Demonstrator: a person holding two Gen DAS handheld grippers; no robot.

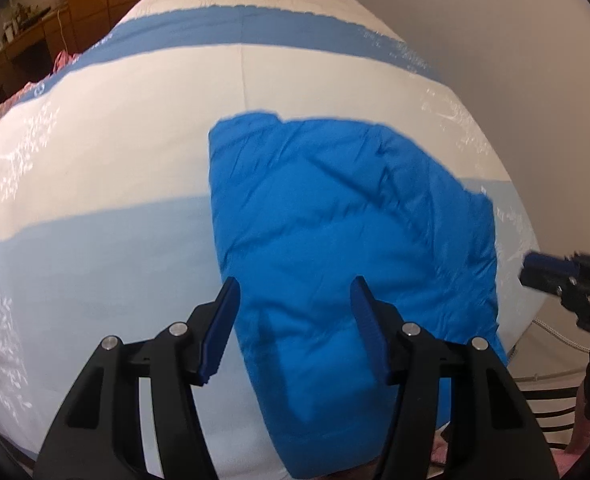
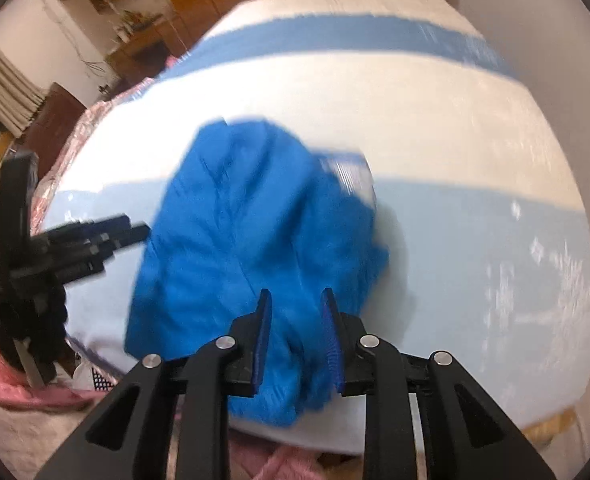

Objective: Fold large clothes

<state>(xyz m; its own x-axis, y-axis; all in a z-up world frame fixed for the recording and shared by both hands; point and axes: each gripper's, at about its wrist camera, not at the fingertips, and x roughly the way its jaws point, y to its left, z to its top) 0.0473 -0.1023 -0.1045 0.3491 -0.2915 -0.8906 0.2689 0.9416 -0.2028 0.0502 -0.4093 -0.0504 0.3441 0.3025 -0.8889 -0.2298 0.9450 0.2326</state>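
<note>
Garment first: the blue garment [image 1: 347, 240] lies on the striped bed cover [image 1: 127, 128], near the edge of the bed closest to you, already folded to a compact, puffy bundle. Your left gripper [image 1: 295, 328] hangs above its near left part with the jaws wide apart and nothing between them; cloth is only below, not pinched. Your right gripper [image 2: 295, 336] hangs over the near right part of the bundle, jaws a little apart with a narrow gap, and the pads do not press on cloth as far as the blurred right wrist view shows. The long axis of the bundle runs away from you, from the near edge toward the far dark-blue stripe [image 1: 255, 28], a bit slanted. Both tools point steeply down at its near end, so neither hand is clearly nearer; the left stands at the left border, the right at the right border. If one more fold is wanted, I think you must take the near end and carry it along this axis.
</note>
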